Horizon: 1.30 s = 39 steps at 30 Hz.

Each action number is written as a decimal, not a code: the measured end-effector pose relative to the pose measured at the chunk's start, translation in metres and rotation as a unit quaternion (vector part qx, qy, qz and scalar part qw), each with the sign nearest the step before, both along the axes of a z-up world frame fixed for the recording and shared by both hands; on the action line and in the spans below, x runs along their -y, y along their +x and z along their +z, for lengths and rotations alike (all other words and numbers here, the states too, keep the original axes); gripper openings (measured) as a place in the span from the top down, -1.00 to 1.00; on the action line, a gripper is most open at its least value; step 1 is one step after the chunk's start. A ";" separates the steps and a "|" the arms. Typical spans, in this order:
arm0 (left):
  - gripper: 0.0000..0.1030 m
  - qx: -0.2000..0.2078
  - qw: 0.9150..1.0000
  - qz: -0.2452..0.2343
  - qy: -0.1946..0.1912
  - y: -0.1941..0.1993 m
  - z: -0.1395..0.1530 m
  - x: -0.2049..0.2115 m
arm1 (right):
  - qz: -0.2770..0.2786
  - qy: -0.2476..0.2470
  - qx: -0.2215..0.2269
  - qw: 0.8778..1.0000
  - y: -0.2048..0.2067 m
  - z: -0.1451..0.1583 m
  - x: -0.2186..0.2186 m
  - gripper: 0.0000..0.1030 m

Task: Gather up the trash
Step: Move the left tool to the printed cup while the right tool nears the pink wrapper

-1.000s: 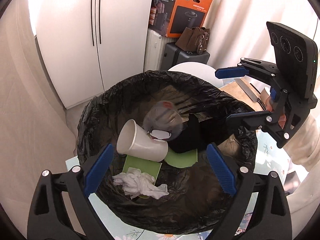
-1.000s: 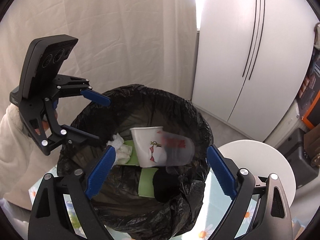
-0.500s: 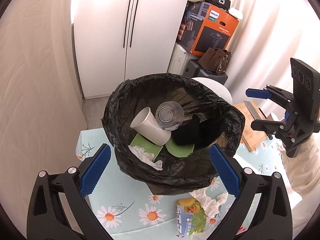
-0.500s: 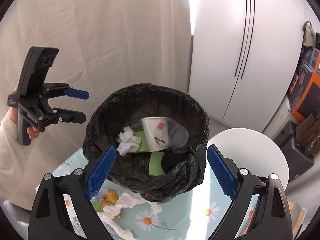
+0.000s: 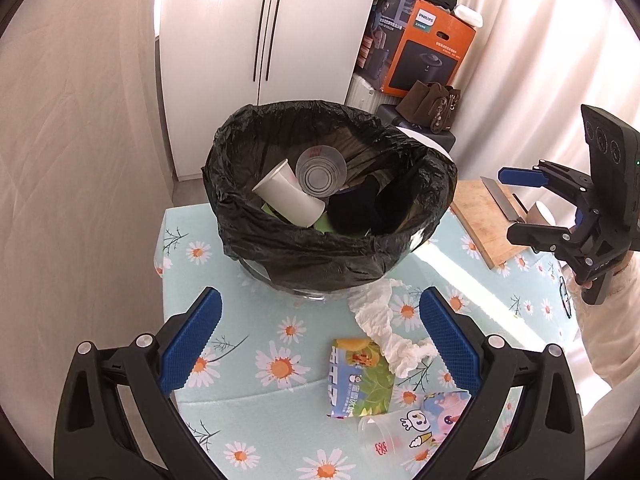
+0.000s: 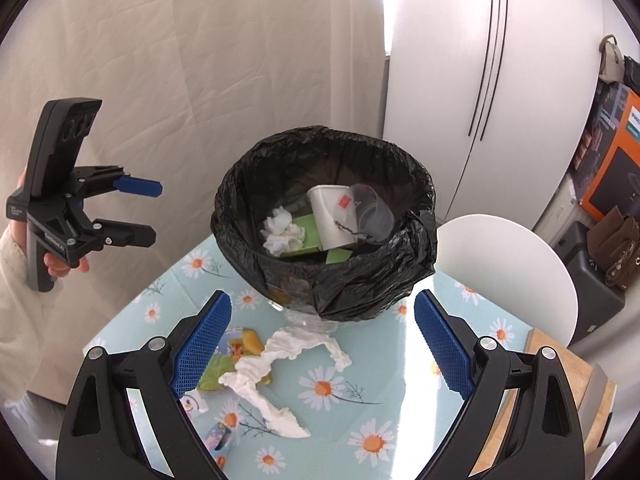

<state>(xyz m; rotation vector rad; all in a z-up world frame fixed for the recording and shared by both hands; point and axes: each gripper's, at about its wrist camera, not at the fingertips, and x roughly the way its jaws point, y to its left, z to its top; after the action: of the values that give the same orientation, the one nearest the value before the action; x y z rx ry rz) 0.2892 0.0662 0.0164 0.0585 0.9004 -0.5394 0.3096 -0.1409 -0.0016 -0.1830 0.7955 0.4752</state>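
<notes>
A bin lined with a black bag point(image 5: 332, 248) stands on the daisy-print table. Inside lie a white paper cup point(image 5: 288, 196), a clear plastic cup point(image 5: 320, 174) leaning on it, a crumpled tissue point(image 6: 282, 230) and green card point(image 6: 308, 230). On the table in front of the bin lie a long white tissue point(image 5: 384, 328), a green snack packet point(image 5: 358, 380) and a tipped clear cup point(image 5: 384, 440). My left gripper point(image 5: 320, 336) hovers open and empty above this litter. My right gripper point(image 6: 320, 344) is also open and empty, back from the bin over the tissue point(image 6: 272, 364).
A wooden cutting board point(image 5: 480, 232) with a knife point(image 5: 500, 200) lies right of the bin. A white round chair point(image 6: 500, 272) stands behind the table. An orange box point(image 5: 424, 52), bags and a white cupboard fill the back. A curtain hangs at the left.
The clear cup fell into the bin and settled against the white cup. Both grippers drew back and up from the bin, bringing the table litter into view.
</notes>
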 end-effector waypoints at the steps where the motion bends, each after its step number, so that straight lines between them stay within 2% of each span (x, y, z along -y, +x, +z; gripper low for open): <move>1: -0.88 -0.001 1.000 0.001 0.001 -0.005 -0.002 0.000 | 0.000 -0.002 -0.001 1.000 -0.005 -0.001 0.000 -0.71; 6: -0.88 -0.010 1.000 0.006 0.008 -0.030 -0.012 -0.002 | 0.003 -0.005 -0.011 1.000 -0.028 -0.008 0.000 -0.71; 13: -0.88 -0.035 0.999 0.011 -0.004 -0.060 -0.031 -0.001 | 0.014 -0.010 -0.030 0.999 -0.058 -0.025 -0.003 -0.71; 24: -0.88 -0.071 0.997 0.014 0.011 -0.103 -0.066 0.009 | 0.027 -0.001 -0.071 0.997 -0.093 -0.064 -0.004 -0.71; 39: -0.88 -0.124 0.992 -0.001 0.017 -0.131 -0.121 0.039 | 0.032 0.008 -0.124 0.992 -0.129 -0.118 -0.008 -0.71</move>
<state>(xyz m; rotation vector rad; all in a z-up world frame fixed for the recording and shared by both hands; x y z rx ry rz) 0.1583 0.0271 -0.1050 0.0225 1.1518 -0.5400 0.1809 -0.1327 -0.1200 -0.1370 1.0306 0.5724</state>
